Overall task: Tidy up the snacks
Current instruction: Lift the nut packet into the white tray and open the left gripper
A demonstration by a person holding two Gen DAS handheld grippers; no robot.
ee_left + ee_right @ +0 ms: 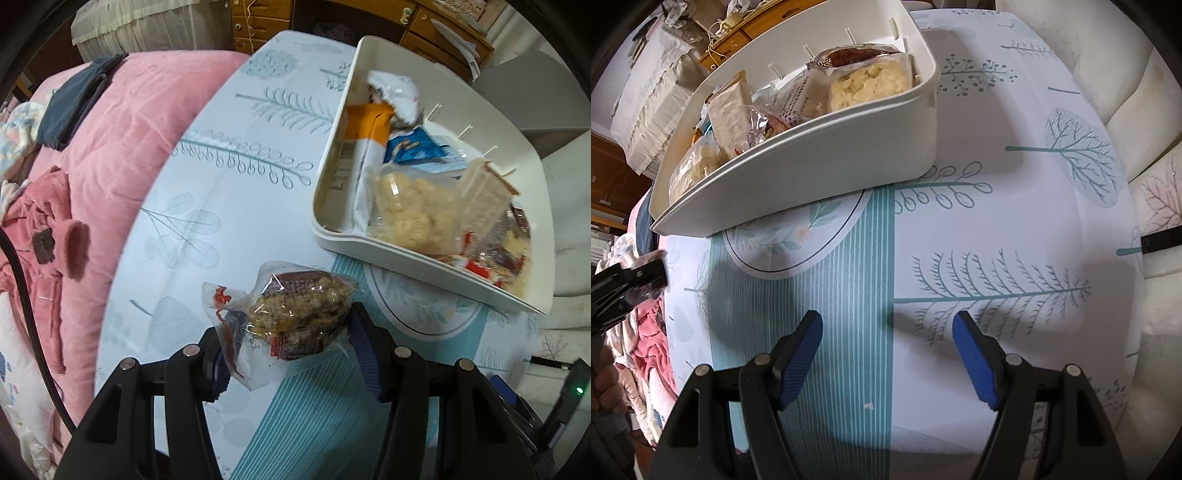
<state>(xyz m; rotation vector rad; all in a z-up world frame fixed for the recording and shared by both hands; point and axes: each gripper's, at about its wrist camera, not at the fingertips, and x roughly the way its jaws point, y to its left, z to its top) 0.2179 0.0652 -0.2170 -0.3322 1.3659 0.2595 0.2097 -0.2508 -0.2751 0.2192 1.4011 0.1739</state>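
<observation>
While white bin [334, 177] holds packaged snacks [410, 206], left claw [291, 347] grips snack bag [291, 314].

Crinkled clear plastic is wrapping the snack bag [295, 314], the bin [436, 266] is showing smooth matt plastic, and the ribbed pads [798, 354] are looking rubbery.

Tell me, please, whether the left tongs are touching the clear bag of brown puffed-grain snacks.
Touching. In the left wrist view, the left tongs have both blue pads pressed against the clear bag of brown puffed-grain snacks, which sits pinched between them.
</observation>
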